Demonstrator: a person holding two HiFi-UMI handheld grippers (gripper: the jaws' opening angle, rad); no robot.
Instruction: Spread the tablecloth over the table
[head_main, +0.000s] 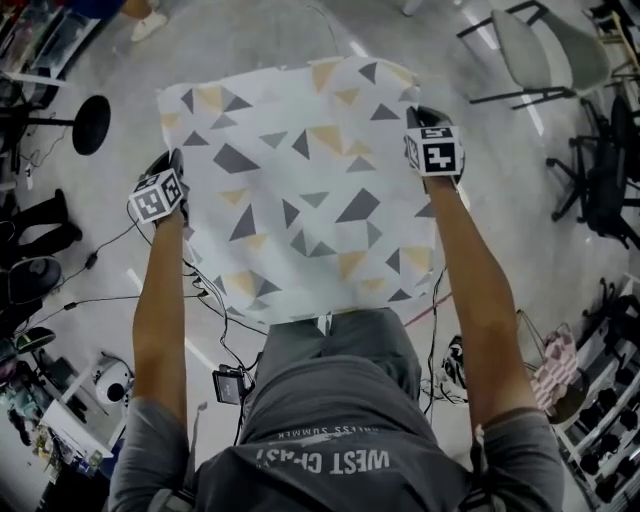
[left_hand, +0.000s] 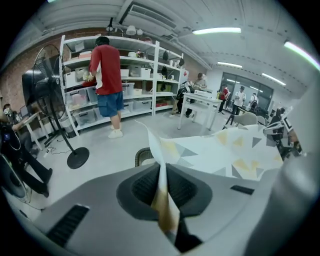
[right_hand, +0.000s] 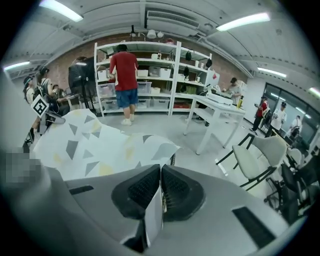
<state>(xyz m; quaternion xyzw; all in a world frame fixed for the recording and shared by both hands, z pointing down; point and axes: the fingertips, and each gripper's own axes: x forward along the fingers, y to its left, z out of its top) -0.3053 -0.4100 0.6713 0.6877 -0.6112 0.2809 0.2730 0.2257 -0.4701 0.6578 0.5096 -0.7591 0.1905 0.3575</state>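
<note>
The tablecloth (head_main: 300, 190), white with grey and yellow triangles, hangs stretched out flat between my two grippers above the floor. My left gripper (head_main: 176, 162) is shut on its left edge, and in the left gripper view a fold of the cloth (left_hand: 162, 200) is pinched between the pads. My right gripper (head_main: 422, 116) is shut on the right edge, where a strip of cloth (right_hand: 152, 215) runs between the closed jaws. The cloth hides whatever is beneath it. A dark rounded frame (left_hand: 142, 156) peeks out under its far edge.
A standing fan (head_main: 90, 123) is on the floor at the left, with cables (head_main: 100, 270) near it. Chairs (head_main: 545, 50) stand at the upper right. A person in a red shirt (left_hand: 107, 75) stands at white shelves, and a white table (right_hand: 215, 112) is further off.
</note>
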